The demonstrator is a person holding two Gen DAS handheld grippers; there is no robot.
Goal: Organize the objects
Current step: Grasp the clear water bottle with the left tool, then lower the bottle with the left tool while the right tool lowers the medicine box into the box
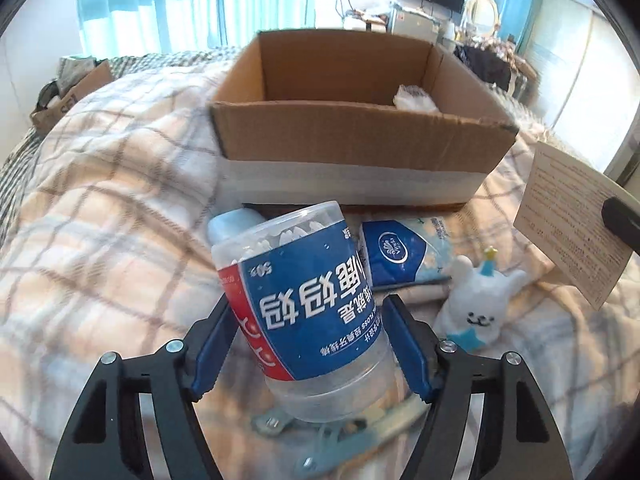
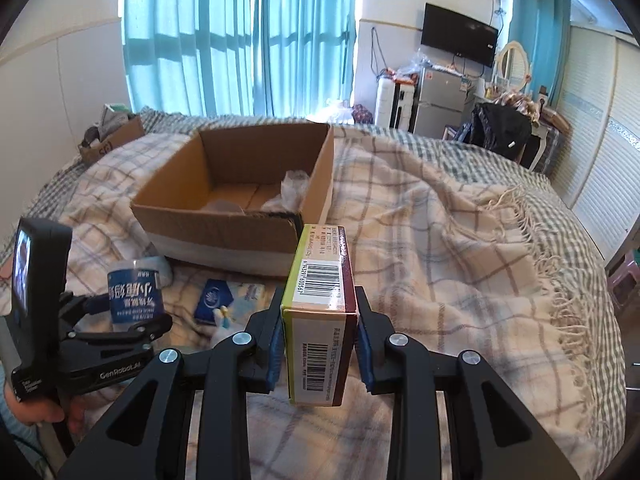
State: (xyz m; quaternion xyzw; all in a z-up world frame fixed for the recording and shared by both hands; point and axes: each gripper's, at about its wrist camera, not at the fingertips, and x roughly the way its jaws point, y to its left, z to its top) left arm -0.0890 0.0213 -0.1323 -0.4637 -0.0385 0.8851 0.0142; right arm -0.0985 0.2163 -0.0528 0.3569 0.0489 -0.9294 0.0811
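Note:
My left gripper (image 1: 308, 320) is shut on a clear floss-pick jar (image 1: 304, 304) with a blue label, held above the bed; it also shows in the right wrist view (image 2: 134, 294). My right gripper (image 2: 318, 320) is shut on a small barcoded carton (image 2: 320, 304), which shows at the right in the left wrist view (image 1: 572, 224). An open cardboard box (image 1: 360, 140) sits on the plaid blanket just beyond both grippers, with crumpled white plastic (image 1: 416, 100) inside. The box also shows in the right wrist view (image 2: 224, 228).
A blue tissue pack (image 1: 404, 252), a white bunny figurine (image 1: 476, 312) and a light-blue clip (image 1: 340, 440) lie on the blanket (image 1: 100, 200) under the jar. Another cardboard box (image 2: 112, 140) sits far left. A fringed blanket edge (image 2: 560, 280) runs on the right.

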